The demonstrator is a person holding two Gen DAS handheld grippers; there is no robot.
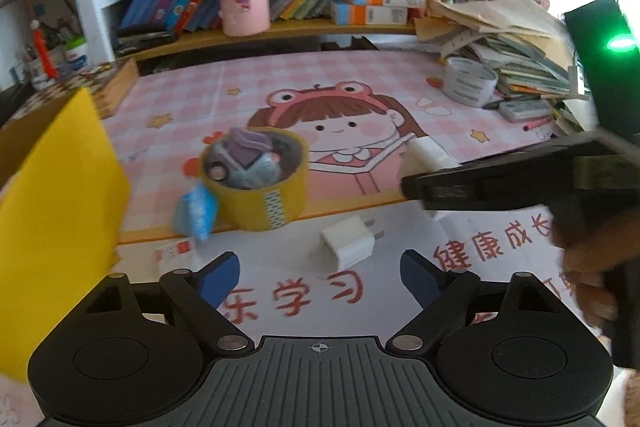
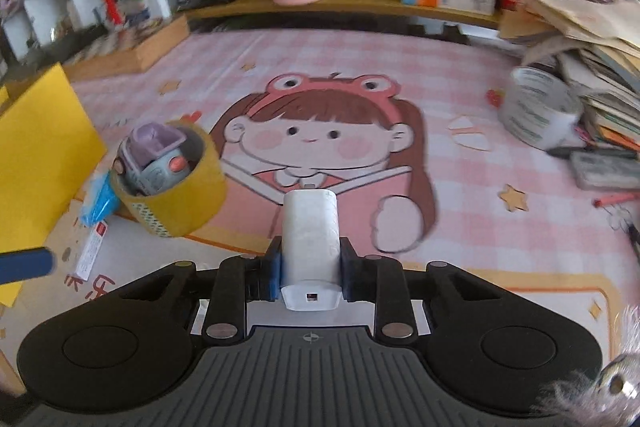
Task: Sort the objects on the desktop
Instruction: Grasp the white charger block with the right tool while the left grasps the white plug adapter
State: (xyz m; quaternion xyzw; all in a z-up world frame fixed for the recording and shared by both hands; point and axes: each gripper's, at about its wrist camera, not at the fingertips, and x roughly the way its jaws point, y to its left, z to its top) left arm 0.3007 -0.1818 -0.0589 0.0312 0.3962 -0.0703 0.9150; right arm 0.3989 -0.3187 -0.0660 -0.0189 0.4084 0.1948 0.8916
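The right gripper (image 2: 308,263) is clamped on a white charger (image 2: 310,239), holding it above the near middle of the bench (image 2: 460,67). The left gripper (image 1: 320,275) stands wide with nothing between its fingers; a white plug (image 1: 348,243) lies on the bench just ahead of it. Toward the left edge sits a roll of yellow tape (image 1: 260,195) with a small toy car (image 1: 246,159) inside, a blue packet (image 1: 196,211) touching its near side, and a yellow box (image 1: 56,211) beside them
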